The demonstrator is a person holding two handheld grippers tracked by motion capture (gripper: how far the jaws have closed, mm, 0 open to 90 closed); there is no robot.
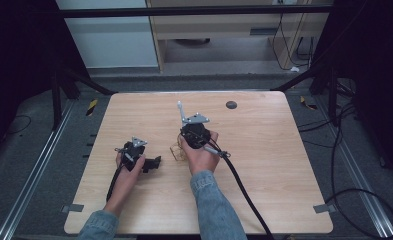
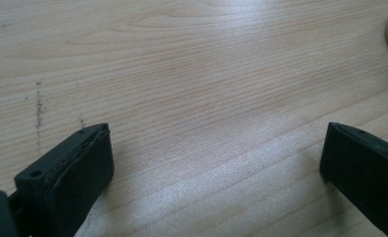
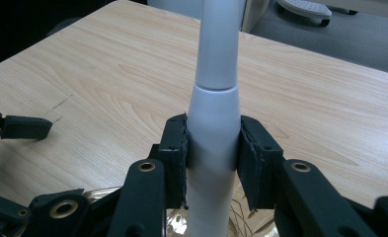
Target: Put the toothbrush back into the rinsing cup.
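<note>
Far left, on the bench (image 1: 264, 165): left gripper (image 1: 153, 163), held in the left hand (image 1: 126, 167), low over the wood with jaws spread wide and nothing between them, just bare grain in the left gripper view. Best left parked there, well clear of the work, or brought across only if the container needs steadying. A little to the right, just below the right hand (image 1: 200, 155): a small clear container (image 1: 177, 151) with a yellowish rim, its edge also caught at the far corner of the left gripper view. Cannot tell whether upright or tipped. Directly above it: right gripper (image 3: 213, 163), jaws closed snugly on a slim white rod (image 3: 216, 74), pads pressed to either side of its thicker lower section, just under the seam. Rod roughly upright, rising past the jaws and, judging by the right gripper view, dropping toward or into the container below; lower end hidden, so contact with the glass not confirmed. Probably a matter of setting the rod in the container or drawing it out. For either: move straight along the rod's own axis, no sideways lean, since a tall rod would likely lever a light container over. Hold firm but without squeezing harder; smooth plastic may slip or twist. Go slowly near the rim. Farther right: open bench and a dark round spot (image 1: 231, 105) near the far edge, no obstacle.
</note>
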